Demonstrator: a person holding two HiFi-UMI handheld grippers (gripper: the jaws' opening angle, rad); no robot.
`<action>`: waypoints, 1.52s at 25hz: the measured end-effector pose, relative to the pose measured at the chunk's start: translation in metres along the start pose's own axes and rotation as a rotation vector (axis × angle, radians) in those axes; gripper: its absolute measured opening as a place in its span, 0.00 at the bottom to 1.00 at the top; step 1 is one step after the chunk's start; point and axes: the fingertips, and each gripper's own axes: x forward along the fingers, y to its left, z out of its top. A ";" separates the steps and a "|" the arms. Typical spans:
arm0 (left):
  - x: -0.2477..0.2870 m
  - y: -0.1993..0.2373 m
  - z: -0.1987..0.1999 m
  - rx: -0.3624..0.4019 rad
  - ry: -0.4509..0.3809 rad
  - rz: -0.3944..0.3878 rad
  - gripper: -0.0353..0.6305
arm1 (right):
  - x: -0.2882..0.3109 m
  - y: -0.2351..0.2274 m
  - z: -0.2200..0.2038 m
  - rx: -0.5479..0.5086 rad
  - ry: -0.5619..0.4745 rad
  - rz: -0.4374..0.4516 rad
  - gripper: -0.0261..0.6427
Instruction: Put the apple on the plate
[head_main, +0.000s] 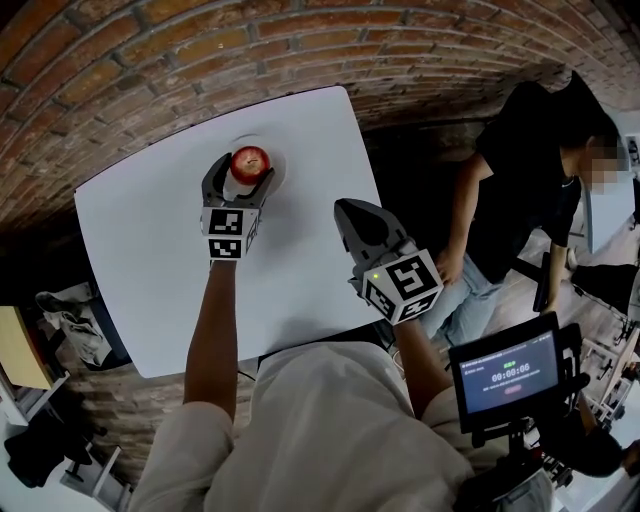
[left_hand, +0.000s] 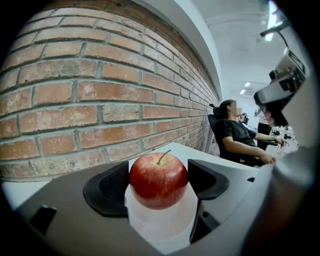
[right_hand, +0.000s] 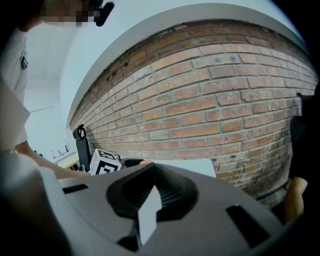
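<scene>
The apple sat upright on the plate, stem up; the plate lay by the desk's far edge, nearer the far right corner than the far left one. The left gripper reached in from the near side with its fingers grasping the apple, one against each flank; in the left gripper view no gap showed between the dark pads and the red skin, and the white plate showed just under the fruit. The person's left forearm ran back from it across the middle of the desk.

The right gripper hung over the desk's right edge, well apart from the plate, its fingers clenched with nothing held between them; only a thin pale sliver showed where they met.

A brick wall curved behind the far edge; beyond the right edge a person in black sat facing away from the desk; a small lit screen stood off the near right corner.
</scene>
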 end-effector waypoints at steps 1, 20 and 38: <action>0.001 0.001 -0.002 0.002 0.004 0.002 0.61 | 0.000 0.000 -0.001 0.000 0.002 0.000 0.04; 0.009 0.004 -0.020 -0.010 0.028 0.005 0.61 | 0.000 0.001 -0.009 0.010 0.017 -0.014 0.04; 0.011 -0.001 -0.019 -0.017 -0.010 -0.031 0.61 | 0.003 -0.003 -0.004 0.001 0.010 -0.020 0.04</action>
